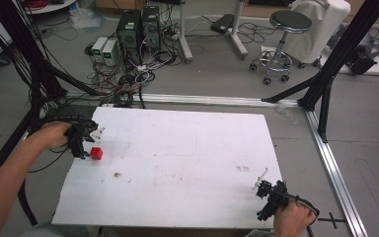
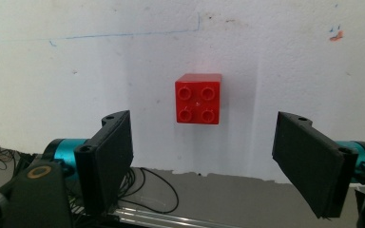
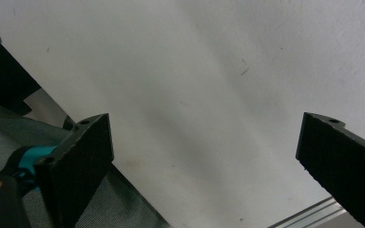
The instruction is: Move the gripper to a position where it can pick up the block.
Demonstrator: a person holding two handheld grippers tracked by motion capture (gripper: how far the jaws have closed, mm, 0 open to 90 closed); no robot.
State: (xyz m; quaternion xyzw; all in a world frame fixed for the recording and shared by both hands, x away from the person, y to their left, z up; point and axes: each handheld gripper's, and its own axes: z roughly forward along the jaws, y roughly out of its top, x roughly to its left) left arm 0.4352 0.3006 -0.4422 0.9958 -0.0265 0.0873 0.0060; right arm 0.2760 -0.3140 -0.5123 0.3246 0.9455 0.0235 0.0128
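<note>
A small red four-stud brick [image 1: 96, 153] lies on the white board [image 1: 177, 163] near its left edge. In the left gripper view the red brick [image 2: 198, 98] lies studs-up on the board, just beyond the jaws. My left gripper [image 1: 83, 148] hovers at the board's left edge beside the brick, jaws wide apart, nothing between them [image 2: 204, 156]. My right gripper [image 1: 265, 193] is held at the board's front right corner, open, with only bare white board between its jaws [image 3: 204, 152].
The board's ragged edge shows below the brick, with cables and an aluminium rail [image 2: 171, 219] beneath. Beyond the board stand computer towers [image 1: 138, 27], tangled cables, a wheeled stool [image 1: 284, 44] and black frame struts [image 1: 325, 84].
</note>
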